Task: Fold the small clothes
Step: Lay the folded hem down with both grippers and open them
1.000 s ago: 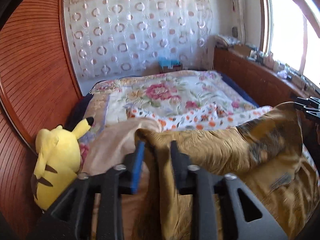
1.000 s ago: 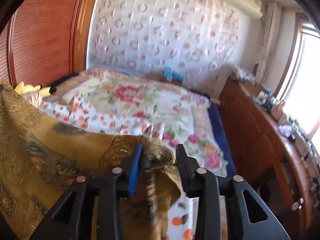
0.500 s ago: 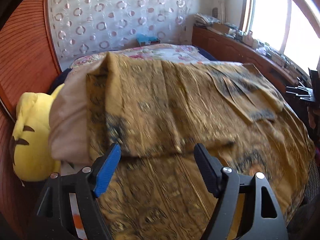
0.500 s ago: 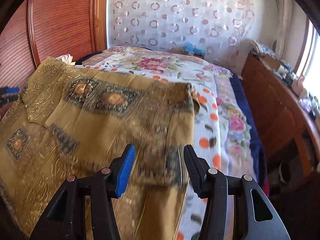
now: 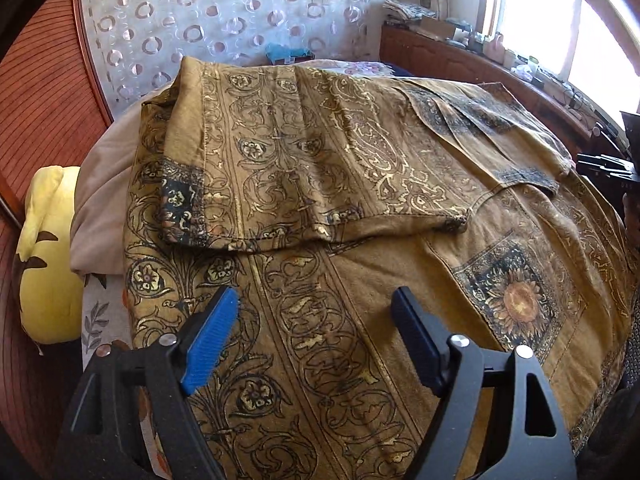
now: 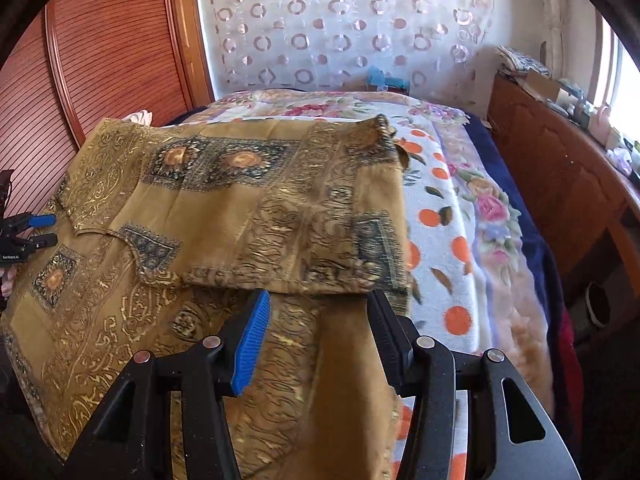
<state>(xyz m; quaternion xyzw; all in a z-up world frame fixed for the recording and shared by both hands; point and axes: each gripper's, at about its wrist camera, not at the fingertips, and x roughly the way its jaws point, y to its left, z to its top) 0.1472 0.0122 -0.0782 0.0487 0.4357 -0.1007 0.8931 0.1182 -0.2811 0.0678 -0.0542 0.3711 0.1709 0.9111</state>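
Note:
A mustard-gold patterned garment (image 5: 320, 184) lies on the bed, its far part folded back over the near part; it also shows in the right wrist view (image 6: 240, 208). My left gripper (image 5: 316, 332) is open and empty just above the near cloth. My right gripper (image 6: 320, 328) is open and empty at the folded layer's near edge. The left gripper's fingertips (image 6: 40, 222) show at the left edge of the right wrist view. The right gripper's fingers (image 5: 604, 160) show at the right edge of the left wrist view, too small to read.
A yellow plush toy (image 5: 48, 256) and a beige cloth (image 5: 104, 200) lie left of the garment. A white blanket with orange dots (image 6: 440, 216) and a floral bedspread (image 6: 492, 208) cover the bed. A wooden ledge (image 6: 560, 168) runs along the right, a wooden panel (image 6: 112, 48) on the left.
Both grippers were shut on the garment's edge and carried it forward. They have opened and let go, and the folded layer now lies flat. Both have drawn back slightly.

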